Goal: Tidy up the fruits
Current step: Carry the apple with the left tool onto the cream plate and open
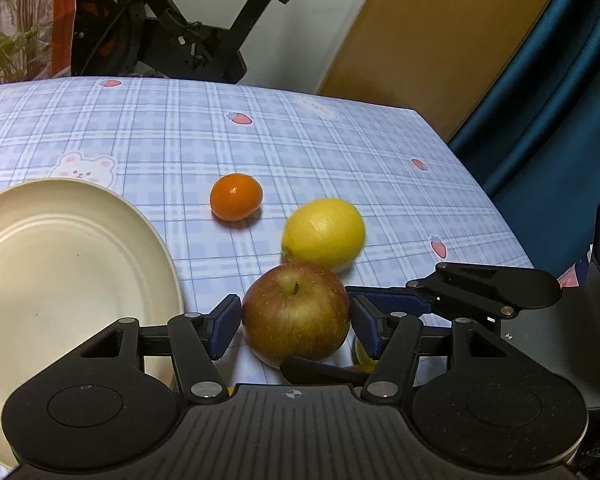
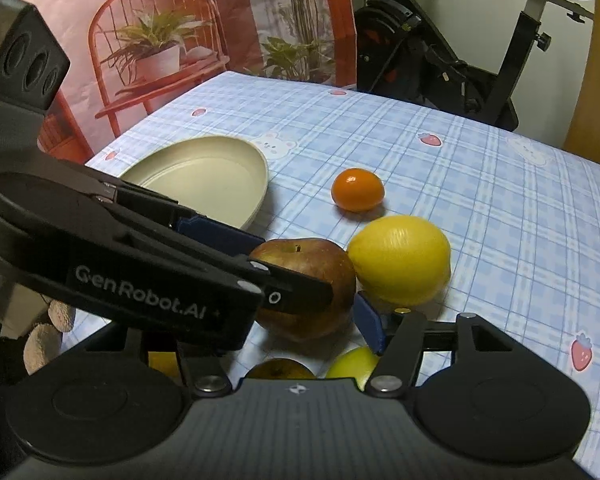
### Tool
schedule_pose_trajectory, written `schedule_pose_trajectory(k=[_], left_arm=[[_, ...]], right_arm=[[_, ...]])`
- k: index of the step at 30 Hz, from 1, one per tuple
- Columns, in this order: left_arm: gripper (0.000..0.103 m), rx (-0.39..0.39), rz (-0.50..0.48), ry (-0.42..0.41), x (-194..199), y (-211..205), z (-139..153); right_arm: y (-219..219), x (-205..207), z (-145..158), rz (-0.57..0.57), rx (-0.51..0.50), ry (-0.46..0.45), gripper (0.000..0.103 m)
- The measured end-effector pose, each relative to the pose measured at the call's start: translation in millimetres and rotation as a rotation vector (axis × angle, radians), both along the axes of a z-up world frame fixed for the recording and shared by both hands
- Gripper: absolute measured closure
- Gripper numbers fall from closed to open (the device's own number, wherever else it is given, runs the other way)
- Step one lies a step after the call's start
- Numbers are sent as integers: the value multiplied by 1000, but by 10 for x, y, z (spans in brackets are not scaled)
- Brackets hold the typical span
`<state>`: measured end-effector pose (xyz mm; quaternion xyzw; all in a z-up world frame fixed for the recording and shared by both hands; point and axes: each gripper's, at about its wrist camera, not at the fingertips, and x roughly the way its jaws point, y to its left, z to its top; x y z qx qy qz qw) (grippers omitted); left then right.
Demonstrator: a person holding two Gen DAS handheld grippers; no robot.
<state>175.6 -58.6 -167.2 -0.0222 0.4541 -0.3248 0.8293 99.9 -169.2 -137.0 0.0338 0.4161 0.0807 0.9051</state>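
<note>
A red-brown apple [image 1: 296, 314] sits on the checked tablecloth between the blue pads of my left gripper [image 1: 296, 320], which touch or nearly touch its sides. The apple also shows in the right wrist view [image 2: 312, 264]. A yellow lemon [image 1: 324, 234] lies just behind it, touching or nearly so, and a small orange [image 1: 236, 196] lies farther back. A cream plate [image 1: 60, 264] stands empty to the left. My right gripper [image 2: 300, 320] is beside the apple, its jaws apart; my left gripper's arm crosses in front and hides its left finger.
Another brownish apple [image 2: 280, 368] and a green-yellow fruit [image 2: 352, 362] peek out under the right gripper. An exercise bike [image 1: 172, 32] stands behind the table. The table's right edge [image 1: 480, 184] drops off toward a blue curtain.
</note>
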Motion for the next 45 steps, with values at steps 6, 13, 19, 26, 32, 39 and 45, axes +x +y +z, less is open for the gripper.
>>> schedule_pose_trajectory(k=[6,13,19,26,32,39,45], left_arm=[[40,-12,6,-32,-75,48,99],[40,-31,29,-93,-116,150,307],[40,-46,86,-112,-80,364,424],[40,-44,186,-143,33,743,522],[39,-53,280,-130,247,1101,462],[39,-22,355,-133,437,1348,374],[39,14,397,-144,453,1461,287]], right_arm=[[-16,-43,48,-13,27,-20,42],[50,-40,243,-14,18,-67,42],[182,83,372,19,11,-92,42],[446,386,455,95,11,-100,42],[790,765,403,187,-28,-91,42],[1095,1147,203,265,-34,-91,42],[1262,1356,35,310,-41,-92,42]])
